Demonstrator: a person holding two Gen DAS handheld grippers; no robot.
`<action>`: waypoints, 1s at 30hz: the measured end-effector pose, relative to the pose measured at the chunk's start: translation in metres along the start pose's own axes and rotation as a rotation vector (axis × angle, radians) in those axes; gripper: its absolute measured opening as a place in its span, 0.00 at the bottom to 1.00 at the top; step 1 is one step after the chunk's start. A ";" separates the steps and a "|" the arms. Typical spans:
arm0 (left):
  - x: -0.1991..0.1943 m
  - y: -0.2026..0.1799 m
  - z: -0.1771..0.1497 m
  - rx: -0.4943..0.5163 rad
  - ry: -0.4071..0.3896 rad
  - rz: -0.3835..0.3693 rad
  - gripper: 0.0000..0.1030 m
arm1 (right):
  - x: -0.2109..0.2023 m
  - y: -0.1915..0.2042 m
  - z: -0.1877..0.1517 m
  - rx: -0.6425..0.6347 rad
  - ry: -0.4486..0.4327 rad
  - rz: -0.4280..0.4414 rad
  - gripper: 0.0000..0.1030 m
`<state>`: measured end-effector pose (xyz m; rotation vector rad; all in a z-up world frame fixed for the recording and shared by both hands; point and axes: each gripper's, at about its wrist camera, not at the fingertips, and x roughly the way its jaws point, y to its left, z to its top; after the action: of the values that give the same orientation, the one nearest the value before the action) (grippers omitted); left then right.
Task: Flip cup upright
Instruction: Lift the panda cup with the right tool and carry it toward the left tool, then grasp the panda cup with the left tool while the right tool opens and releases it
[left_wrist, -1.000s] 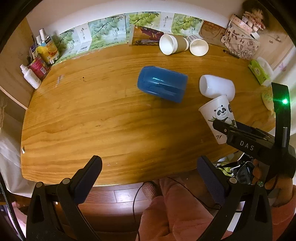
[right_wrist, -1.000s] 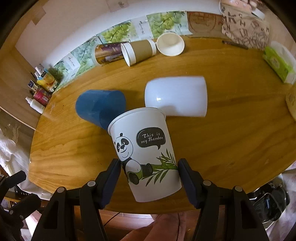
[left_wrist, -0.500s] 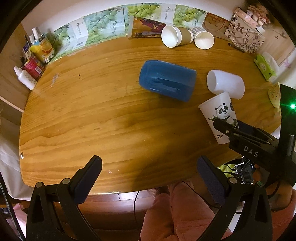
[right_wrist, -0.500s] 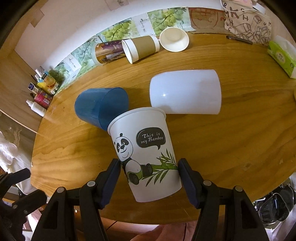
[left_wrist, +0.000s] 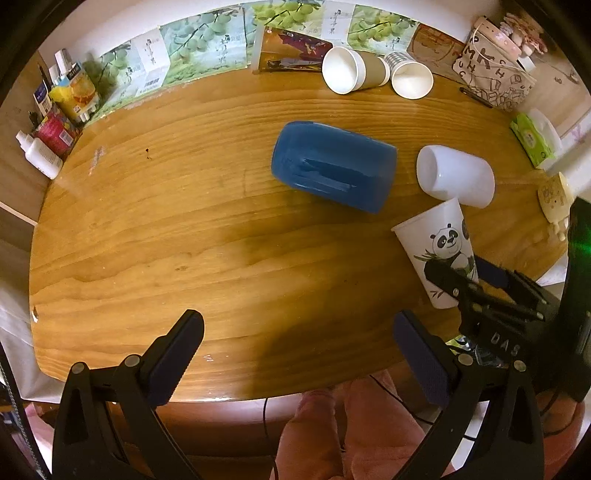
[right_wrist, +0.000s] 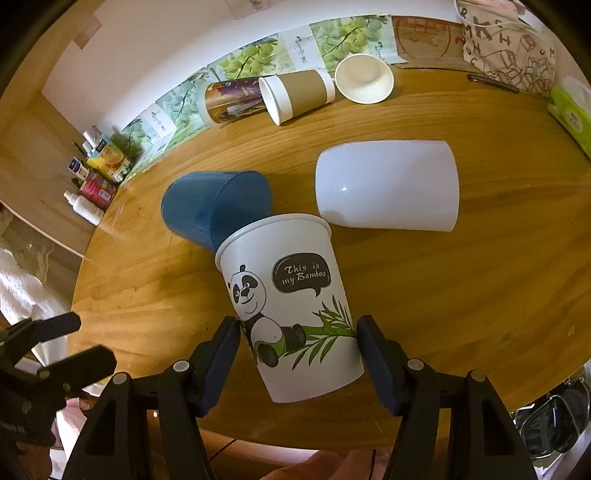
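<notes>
- Closer now than a second ago, the blue cup (left_wrist: 334, 170) and the white cup (left_wrist: 455, 174) loom larger in the left wrist view, while the panda cup (right_wrist: 291, 306) sits between the right gripper's (right_wrist: 297, 354) fingers much as before.
- Panda cup, rim up and leaning slightly left, stands near the right front edge of the wooden table (left_wrist: 177, 229), with both blue pads pressed against its lower half (the base looks close to the tabletop, though contact cannot be confirmed).
- Left gripper (left_wrist: 295, 347) hangs at the near edge of the table with its fingers spread wide and nothing between them.
- Blue cup lies on its side just behind and left of the panda cup; the white cup lies on its side just behind and right, its wall very near the panda cup's rim.
- Two paper cups (right_wrist: 295, 94) lie tipped at the far edge beside printed cartons.
- Judged from this, the step in hand is setting the panda cup down square: level the lean first, lower until the base sits flat, then part the fingers evenly so neither pad drags the thin wall sideways.
- Withdrawal is best made straight back toward the near edge, clear of the two neighbours lying close behind.
</notes>
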<state>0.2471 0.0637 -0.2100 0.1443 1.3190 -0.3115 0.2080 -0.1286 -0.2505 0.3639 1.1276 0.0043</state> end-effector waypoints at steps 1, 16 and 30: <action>0.001 -0.001 0.001 -0.005 0.003 0.001 0.99 | 0.000 0.000 0.000 -0.002 0.005 0.006 0.64; 0.006 -0.014 0.019 -0.118 0.028 -0.011 0.99 | -0.001 -0.006 0.000 -0.103 0.093 0.067 0.70; 0.018 -0.035 0.024 -0.280 0.085 -0.074 0.99 | -0.018 -0.019 0.001 -0.245 0.127 0.148 0.70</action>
<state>0.2626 0.0214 -0.2189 -0.1293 1.4402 -0.1819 0.1971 -0.1500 -0.2396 0.2296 1.2077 0.2973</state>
